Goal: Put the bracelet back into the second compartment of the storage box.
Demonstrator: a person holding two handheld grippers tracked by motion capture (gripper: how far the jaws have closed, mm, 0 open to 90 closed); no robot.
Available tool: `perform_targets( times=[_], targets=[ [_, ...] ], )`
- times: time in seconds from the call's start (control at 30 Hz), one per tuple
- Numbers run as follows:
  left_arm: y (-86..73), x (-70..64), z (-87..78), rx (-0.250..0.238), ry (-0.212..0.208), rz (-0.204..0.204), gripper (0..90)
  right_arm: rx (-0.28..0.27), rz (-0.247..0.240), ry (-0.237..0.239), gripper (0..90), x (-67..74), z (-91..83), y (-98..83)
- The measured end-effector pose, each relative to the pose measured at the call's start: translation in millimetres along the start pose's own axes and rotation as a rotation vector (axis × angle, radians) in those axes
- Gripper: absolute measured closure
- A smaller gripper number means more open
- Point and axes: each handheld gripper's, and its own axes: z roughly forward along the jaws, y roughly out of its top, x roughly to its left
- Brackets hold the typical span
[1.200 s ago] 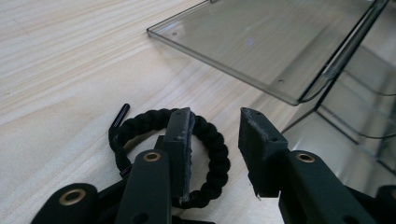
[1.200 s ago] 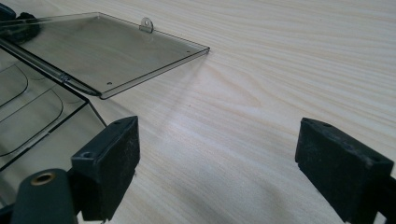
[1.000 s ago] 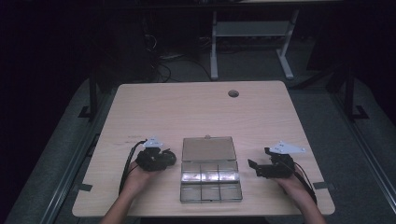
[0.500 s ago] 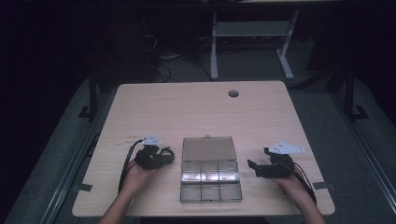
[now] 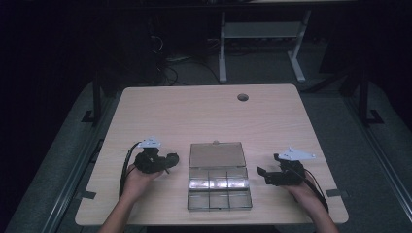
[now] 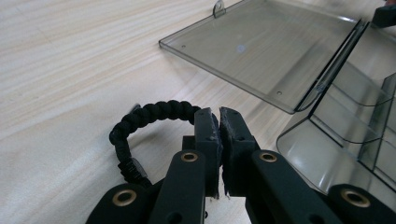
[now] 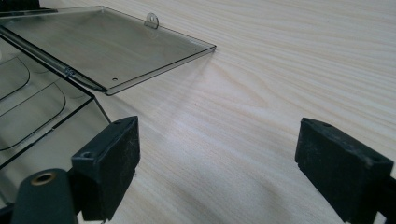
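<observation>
Right now the black braided bracelet [image 6: 140,122] lies on the wooden surface [image 5: 204,114] just left of the clear compartment box [image 5: 219,190], whose lid [image 6: 266,51] is folded back flat. Your left gripper [image 6: 219,122] has just been closing on the braid — its jaws now stand almost together, pinching one end of the loop. Your right gripper [image 7: 215,163] waits near the box's other side, jaws spread wide with nothing but bare wood between them.
</observation>
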Motion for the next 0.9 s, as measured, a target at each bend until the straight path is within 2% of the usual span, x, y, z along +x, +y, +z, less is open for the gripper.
perform_targets(
  times=[0.13,0.3,0.7,0.9],
  targets=[
    [1.6,-0.3,-5.8,-0.017,-0.01,-0.004,86.6,0.0,0.001,0.006,13.6,0.5,0.8,0.0],
    [4.7,-1.7,-14.0,-0.061,-0.039,-0.014,86.6,0.007,-0.001,0.0,13.5,-0.5,2.5,-1.3],
    [11.6,-5.6,-26.6,-0.104,-0.075,0.0,86.6,0.004,-0.011,-0.009,13.5,-3.9,7.2,-2.9],
    [16.9,-9.4,-32.1,-0.134,-0.117,-0.008,86.6,0.001,-0.006,-0.009,13.5,-4.7,7.6,-3.0]
  ],
)
